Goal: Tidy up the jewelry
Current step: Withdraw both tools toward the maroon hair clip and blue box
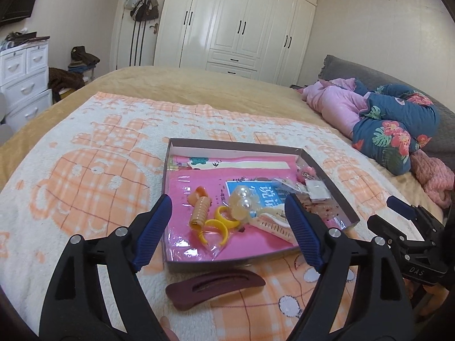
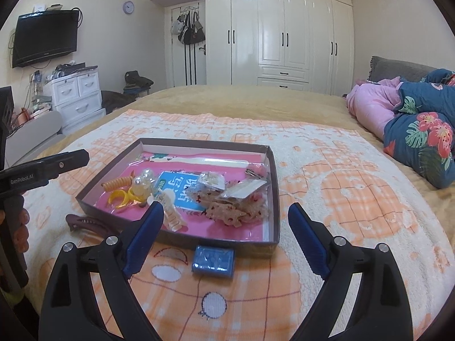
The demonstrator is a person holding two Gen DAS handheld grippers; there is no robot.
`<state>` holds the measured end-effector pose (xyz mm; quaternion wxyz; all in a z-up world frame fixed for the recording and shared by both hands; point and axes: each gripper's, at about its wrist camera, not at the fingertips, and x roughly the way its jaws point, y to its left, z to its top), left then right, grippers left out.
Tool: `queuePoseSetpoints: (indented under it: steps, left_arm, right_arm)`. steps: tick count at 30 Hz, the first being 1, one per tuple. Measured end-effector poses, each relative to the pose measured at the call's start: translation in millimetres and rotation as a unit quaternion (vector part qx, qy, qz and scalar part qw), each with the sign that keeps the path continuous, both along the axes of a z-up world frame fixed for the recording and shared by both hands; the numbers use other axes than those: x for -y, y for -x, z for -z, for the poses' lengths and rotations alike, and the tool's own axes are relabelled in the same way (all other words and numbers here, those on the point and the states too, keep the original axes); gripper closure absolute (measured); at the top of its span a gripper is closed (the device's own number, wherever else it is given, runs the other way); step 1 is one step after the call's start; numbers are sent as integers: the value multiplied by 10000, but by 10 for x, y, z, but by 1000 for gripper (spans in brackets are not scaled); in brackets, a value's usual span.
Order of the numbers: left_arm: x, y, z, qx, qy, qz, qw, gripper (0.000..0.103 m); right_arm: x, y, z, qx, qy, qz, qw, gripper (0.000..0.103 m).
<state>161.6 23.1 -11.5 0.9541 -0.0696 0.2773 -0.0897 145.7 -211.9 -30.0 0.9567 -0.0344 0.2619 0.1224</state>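
A shallow brown box [image 1: 330, 182] [image 2: 273, 170] with a pink lining sits on the blanket. It holds an orange coil hair tie [image 1: 200, 209] [image 2: 118, 183], yellow rings [image 1: 216, 227] [image 2: 118, 197], a pearl piece [image 1: 241, 199] [image 2: 143, 182], a cream hair clip [image 1: 273, 223] [image 2: 170, 209] and bagged items [image 2: 236, 199]. A maroon hair clip [image 1: 213, 287] [image 2: 85, 223] lies outside the box's near edge. A small blue packet [image 2: 213, 261] lies in front of the box. My left gripper [image 1: 227, 224] is open and empty above the maroon clip. My right gripper [image 2: 227, 227] is open and empty above the blue packet.
The orange-and-white blanket [image 2: 341, 199] covers a bed. Pink and floral bedding [image 2: 412, 119] is piled at the right. A white drawer unit [image 2: 76, 96] and wardrobe [image 2: 284, 37] stand behind. The right gripper shows at the right edge of the left wrist view [image 1: 409, 227].
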Motion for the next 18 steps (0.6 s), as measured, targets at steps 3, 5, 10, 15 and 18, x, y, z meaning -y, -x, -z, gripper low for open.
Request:
queuePoseSetpoints:
  steps: [3,5,10,15,18]
  left_arm:
    - [-9,53,3,4,-31,-23,10000,29]
    - [-18,100,2,14,-43,-37,10000,29]
    - [-47,191,34,-20,-103,-59,9999,27]
    - [-82,240,140,-214,-221,-34,9995,27]
    - [-80,273,230,-338,-320,78,9989,26]
  right_arm:
    - [3,53,2,-6,7,-36,10000,15]
    - [-4,86,12,-6,30,-58,10000,15]
    - [-15,161,63,-53,99,-136,9998,15]
    - [-24,189,164,-193,155,-179,9995,15]
    - [-35,174,240,-352,125,-182,9991,15]
